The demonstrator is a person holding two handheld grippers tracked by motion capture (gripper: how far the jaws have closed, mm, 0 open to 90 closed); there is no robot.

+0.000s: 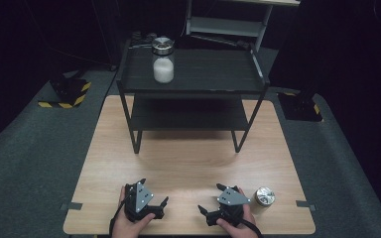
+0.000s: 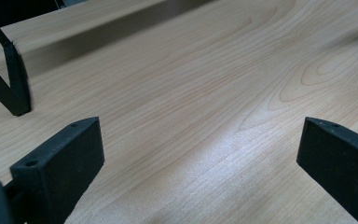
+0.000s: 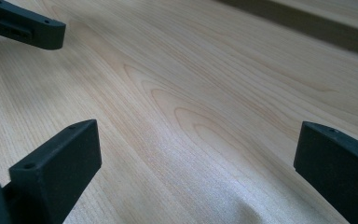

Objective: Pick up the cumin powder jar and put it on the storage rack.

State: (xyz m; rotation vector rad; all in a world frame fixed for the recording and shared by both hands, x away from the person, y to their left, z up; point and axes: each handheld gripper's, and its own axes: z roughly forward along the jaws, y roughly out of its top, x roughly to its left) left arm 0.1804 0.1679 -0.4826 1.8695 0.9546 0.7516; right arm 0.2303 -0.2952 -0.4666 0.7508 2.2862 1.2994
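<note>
A glass jar of white powder (image 1: 162,63) with a silver lid stands on the top of a black two-tier shelf (image 1: 203,79) at the table's far side. A second silver-lidded jar (image 1: 264,198) stands on the wooden table (image 1: 188,158) just right of my right gripper (image 1: 211,198). My left gripper (image 1: 154,191) rests near the front edge, a hand's width to the left. Both stand open and face each other with bare wood between their jaws, as the left gripper (image 2: 200,144) view and the right gripper (image 3: 198,144) view show.
One black shelf leg (image 2: 11,84) stands ahead and left of the left gripper. A jaw of the left gripper (image 3: 28,25) shows at the top left of the right gripper view. Grey carpet (image 1: 39,148) surrounds the table, and a white rack (image 1: 228,22) stands behind the shelf.
</note>
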